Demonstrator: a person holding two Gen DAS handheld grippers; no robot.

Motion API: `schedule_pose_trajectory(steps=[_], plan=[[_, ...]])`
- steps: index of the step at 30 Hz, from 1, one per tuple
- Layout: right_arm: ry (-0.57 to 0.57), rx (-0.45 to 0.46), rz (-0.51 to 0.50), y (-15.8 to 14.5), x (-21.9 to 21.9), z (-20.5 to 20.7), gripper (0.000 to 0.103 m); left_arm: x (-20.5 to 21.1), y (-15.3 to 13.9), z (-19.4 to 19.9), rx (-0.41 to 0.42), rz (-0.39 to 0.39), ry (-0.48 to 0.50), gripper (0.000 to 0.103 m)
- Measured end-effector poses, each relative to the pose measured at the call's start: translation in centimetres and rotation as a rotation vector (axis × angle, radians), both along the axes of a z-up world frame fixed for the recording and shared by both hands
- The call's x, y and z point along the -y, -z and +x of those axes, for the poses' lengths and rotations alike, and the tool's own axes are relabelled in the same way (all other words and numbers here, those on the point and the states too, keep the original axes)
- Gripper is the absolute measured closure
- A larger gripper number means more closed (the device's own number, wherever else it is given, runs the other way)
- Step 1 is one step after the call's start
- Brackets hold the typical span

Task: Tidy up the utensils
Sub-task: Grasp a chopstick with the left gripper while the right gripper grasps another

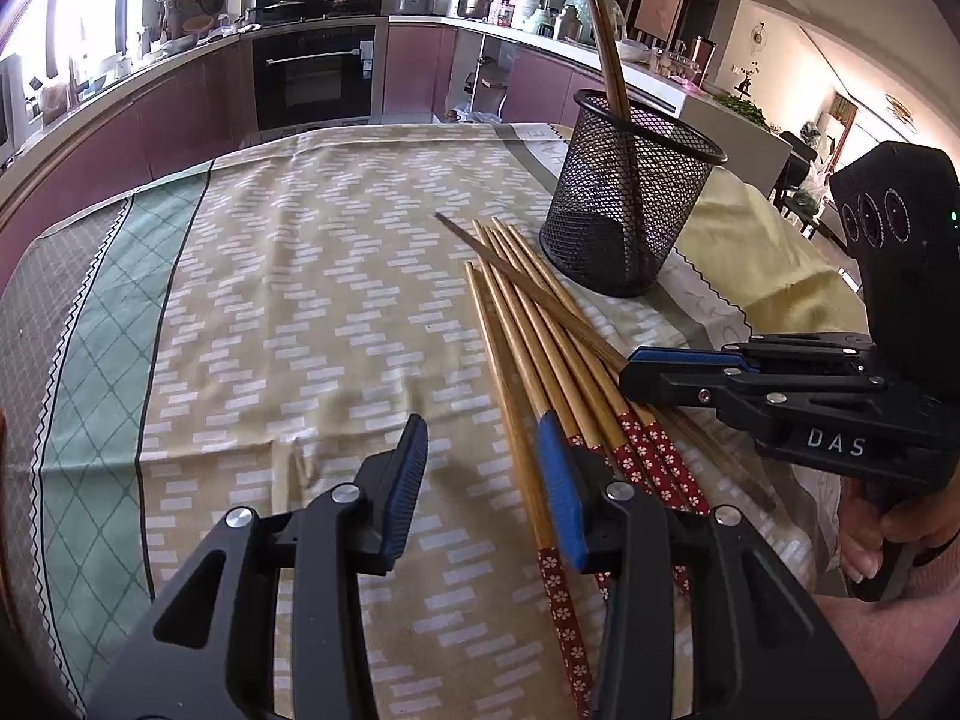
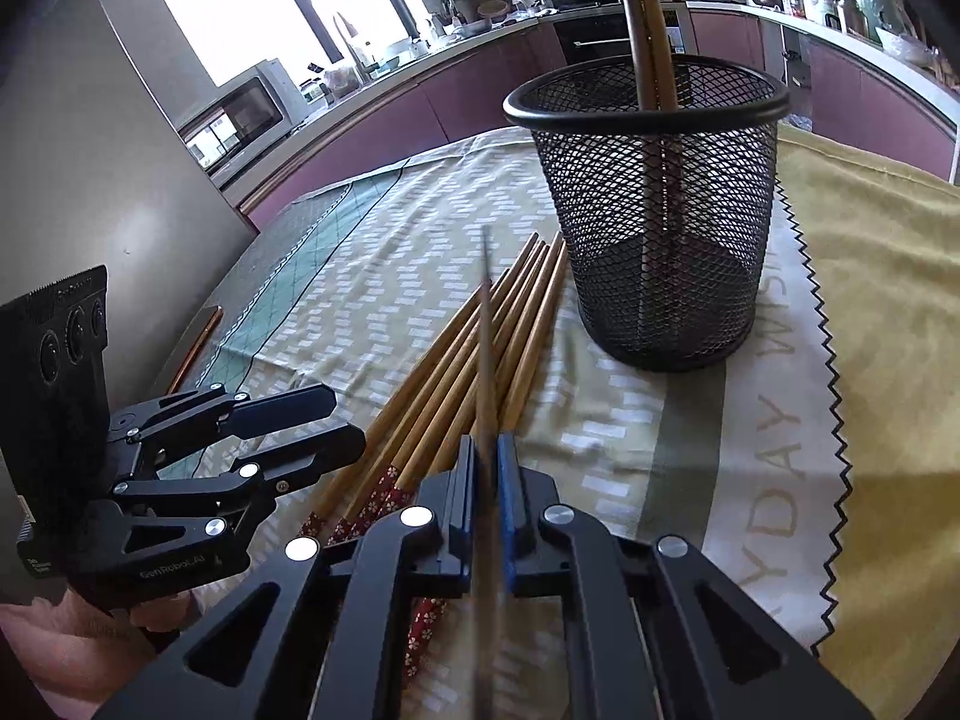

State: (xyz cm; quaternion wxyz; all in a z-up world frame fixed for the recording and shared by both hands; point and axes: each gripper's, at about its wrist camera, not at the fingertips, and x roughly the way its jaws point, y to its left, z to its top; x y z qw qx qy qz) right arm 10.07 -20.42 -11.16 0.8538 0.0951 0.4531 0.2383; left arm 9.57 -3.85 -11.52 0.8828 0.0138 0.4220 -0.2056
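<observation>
Several bamboo chopsticks with red flowered ends (image 1: 540, 360) lie in a bundle on the tablecloth, also in the right wrist view (image 2: 456, 366). A black mesh holder (image 1: 630, 192) stands upright behind them with two chopsticks (image 1: 606, 42) in it; it also shows in the right wrist view (image 2: 654, 210). My right gripper (image 2: 487, 468) is shut on a dark brown chopstick (image 2: 487, 330), held just above the bundle and pointing forward; in the left wrist view the gripper (image 1: 633, 367) is at the right. My left gripper (image 1: 486, 468) is open and empty beside the bundle's red ends.
A patterned tablecloth (image 1: 300, 300) covers the table, with a yellow cloth (image 2: 888, 300) at the right. A kitchen counter and an oven (image 1: 318, 78) lie beyond the far edge. A thin brown stick (image 2: 195, 348) lies at the table's left edge.
</observation>
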Motion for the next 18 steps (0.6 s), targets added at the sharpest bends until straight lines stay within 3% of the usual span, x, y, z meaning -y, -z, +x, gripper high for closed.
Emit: schedule_pose_trajectory(steps=[11,18], plan=[[0.048,-0.021,0.015,0.0,1.7,-0.7,0.097,0.4,0.4,0.3,-0.013,0.033,0.014,0.069],[0.037,-0.017,-0.05,0.0,1.7,-0.9,0.094,1.0,0.5,0.8,-0.018,0.066,0.027,0.084]])
